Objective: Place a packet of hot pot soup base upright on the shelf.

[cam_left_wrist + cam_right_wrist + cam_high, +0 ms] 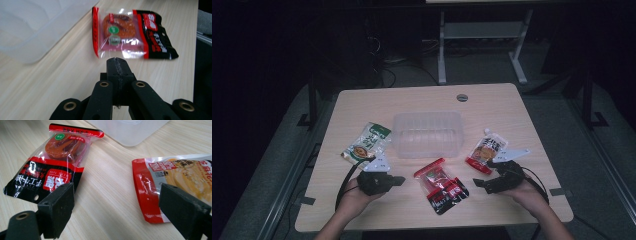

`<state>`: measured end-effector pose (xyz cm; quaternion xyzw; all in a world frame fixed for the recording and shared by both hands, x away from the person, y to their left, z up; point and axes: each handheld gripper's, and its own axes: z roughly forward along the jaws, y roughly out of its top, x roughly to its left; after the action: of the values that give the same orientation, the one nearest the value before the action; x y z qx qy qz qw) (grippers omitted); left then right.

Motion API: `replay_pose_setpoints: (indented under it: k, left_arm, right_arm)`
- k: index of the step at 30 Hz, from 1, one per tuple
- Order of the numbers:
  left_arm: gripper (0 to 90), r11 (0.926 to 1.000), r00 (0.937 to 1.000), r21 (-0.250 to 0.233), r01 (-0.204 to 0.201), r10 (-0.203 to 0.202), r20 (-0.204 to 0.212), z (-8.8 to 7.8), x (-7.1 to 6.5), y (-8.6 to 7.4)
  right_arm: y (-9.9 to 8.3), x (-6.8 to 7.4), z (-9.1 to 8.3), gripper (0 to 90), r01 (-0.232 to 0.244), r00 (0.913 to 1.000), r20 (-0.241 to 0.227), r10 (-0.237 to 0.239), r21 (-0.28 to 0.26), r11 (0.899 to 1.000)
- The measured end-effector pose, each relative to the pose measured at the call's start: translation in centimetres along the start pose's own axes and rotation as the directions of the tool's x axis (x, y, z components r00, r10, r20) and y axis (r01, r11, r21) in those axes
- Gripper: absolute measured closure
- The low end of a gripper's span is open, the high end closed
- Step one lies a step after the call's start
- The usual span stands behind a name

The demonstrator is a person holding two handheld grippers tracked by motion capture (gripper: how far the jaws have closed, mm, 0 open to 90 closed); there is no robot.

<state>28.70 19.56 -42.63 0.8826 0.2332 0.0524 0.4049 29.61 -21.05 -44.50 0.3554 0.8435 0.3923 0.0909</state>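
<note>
A red and black snack packet (441,185) lies flat on the wooden table between my two grippers. My left gripper (399,180) is shut with nothing in it, its tips (117,65) pointing at the packet (130,35) a short way off. My right gripper (484,173) stands open just above the table (117,207). One of its jaws is near the black end of the packet (50,162); the other is over the red edge of a red and white pouch (175,180). That pouch (485,151) lies at the right.
A clear plastic container (428,150) stands in the middle of the table behind the packets. A green and white packet (367,143) lies to its left. A round cable hole (462,97) sits near the far edge. Beyond the table stands a white desk frame (442,50).
</note>
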Motion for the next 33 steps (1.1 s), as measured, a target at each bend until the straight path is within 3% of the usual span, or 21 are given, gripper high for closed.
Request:
replay_pose_setpoints:
  k: [11,20,26,33]
  left_arm:
    - [89.8,0.9983,0.9982,0.007,-0.059,0.058,0.012,3.7,0.4,3.3]
    - [89.9,0.9966,0.9965,0.013,-0.082,0.081,0.016,6.2,0.5,5.2]
    - [89.9,0.997,0.9973,0.026,-0.073,0.073,0.003,7.3,0.9,5.5]
    - [89.8,0.9925,0.9955,0.088,-0.086,0.089,-0.032,8.1,1.5,5.0]
  right_arm:
    - [-0.1,0.0,0.2,13.1,0.009,0.9999,-0.009,-0.009,0.01,1.0]
    - [-0.2,0.1,0.2,13.1,0.004,1.0,-0.008,-0.004,0.01,1.0]
    - [-0.2,0.1,0.2,13.1,0.012,0.9999,-0.009,-0.011,0.01,1.0]
    - [-0.3,0.0,0.2,13.1,0.014,0.9998,-0.013,-0.014,0.012,1.0]
